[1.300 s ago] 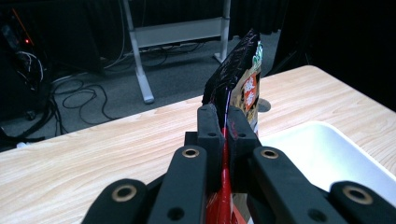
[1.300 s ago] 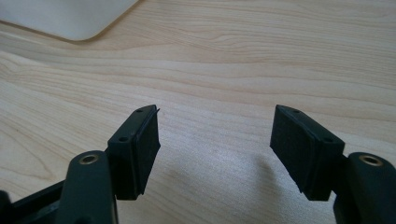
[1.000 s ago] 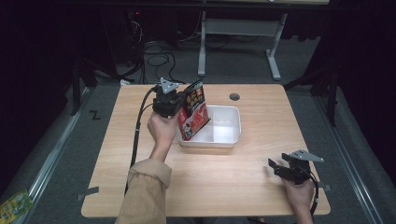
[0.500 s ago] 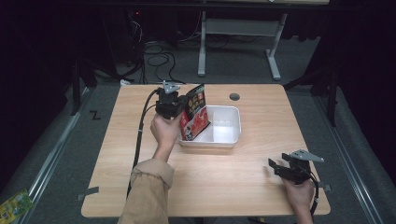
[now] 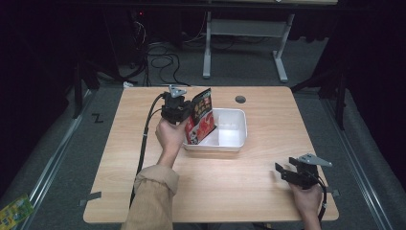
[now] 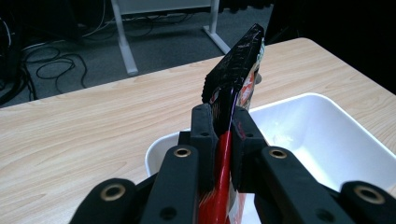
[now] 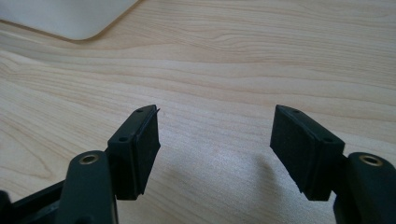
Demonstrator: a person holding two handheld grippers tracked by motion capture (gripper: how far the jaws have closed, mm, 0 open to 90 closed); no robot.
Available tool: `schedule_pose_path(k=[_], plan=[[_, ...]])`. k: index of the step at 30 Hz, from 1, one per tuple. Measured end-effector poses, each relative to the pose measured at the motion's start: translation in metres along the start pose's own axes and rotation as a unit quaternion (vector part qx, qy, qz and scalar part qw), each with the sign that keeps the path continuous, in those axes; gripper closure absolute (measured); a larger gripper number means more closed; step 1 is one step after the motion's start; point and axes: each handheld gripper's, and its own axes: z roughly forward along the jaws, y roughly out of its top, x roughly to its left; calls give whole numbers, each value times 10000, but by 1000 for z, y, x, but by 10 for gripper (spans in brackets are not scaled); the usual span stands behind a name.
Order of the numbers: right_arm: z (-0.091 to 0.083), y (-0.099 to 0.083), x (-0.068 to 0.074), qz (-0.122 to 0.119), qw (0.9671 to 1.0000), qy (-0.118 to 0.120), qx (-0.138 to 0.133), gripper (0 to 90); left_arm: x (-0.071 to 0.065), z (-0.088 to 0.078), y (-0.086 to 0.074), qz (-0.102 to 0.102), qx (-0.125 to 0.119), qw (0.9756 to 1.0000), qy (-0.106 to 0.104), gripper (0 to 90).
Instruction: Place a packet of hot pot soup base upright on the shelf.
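Tabletop: left tool [image 5: 187,109] upright (jaws loosening) around snack bag [image 5: 201,120].

The left gripper [image 5: 187,111] is far out on the left, at the end of a stretched arm in a tan sleeve [image 5: 152,197]. Its jaws have just been opening a little, with a snack bag [image 6: 236,88] between them. The right gripper [image 5: 283,171] rests near the right edge, jaws wide apart.

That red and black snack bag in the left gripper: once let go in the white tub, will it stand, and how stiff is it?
The snack bag looks thin and light. It stands tilted against the white tub rim, so it will probably flop over. The left gripper has just been opening, with the bag between its pads. Glossy film could slide.
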Motion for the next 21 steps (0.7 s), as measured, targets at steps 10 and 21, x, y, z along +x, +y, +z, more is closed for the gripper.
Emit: schedule_pose_path(k=[10, 21], plan=[[0, 0, 0, 16, 10000, 5, -6, 333, 3, -2, 0, 117, 35, 9999, 3, 736], [-1, 0, 0, 45, 10000, 0, -8, 333, 6, -8, 2, 203, 39, 9996, 185, 591]])
